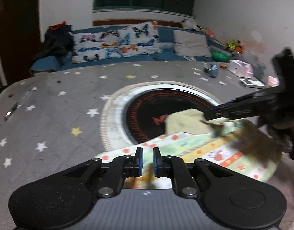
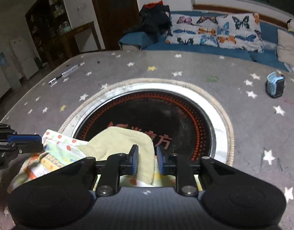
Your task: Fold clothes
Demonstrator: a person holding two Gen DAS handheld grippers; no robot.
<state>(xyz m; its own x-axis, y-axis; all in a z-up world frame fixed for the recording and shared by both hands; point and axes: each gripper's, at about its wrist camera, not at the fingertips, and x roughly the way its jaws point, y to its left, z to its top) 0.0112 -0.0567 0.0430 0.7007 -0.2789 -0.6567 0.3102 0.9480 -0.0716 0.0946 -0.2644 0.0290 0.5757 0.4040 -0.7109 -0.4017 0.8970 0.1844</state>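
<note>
Left wrist view: the left claw (image 1: 147, 160) hangs low over the near edge of a printed child's garment (image 1: 223, 153), its blue pads slightly parted with patterned cloth showing behind the gap — no pad visibly presses on it, so I read it as open and holding nothing.
Right wrist view: the right claw (image 2: 147, 160) has its pads parted a little, with the pale yellow lining (image 2: 124, 140) of the folded-over flap lying between them; the fabric looks loose, not pinched.
Garment's place: on the grey star-print counter (image 2: 252, 118), at 6 o'clock of the round black induction cooktop (image 2: 166, 115) set into the counter, with the flap overlapping the cooktop's near rim.
Fold so far: one layer is turned over, yellow side up; the rest lies rumpled toward the left claw.
Other things: a small blue pouch (image 2: 275, 86) at about 2 o'clock of the cooktop, pens (image 2: 66, 73) at 10 o'clock, both well apart from the garment.
Risk — slack release: the flap looks bunched, not flat, so it could spring back or slump if left this way.
Risk — snagging: a pad pulling away close to the cloth could drag the fold open.
Risk — skew: the layers' edges do not line up, so the next fold may come out crooked.
</note>
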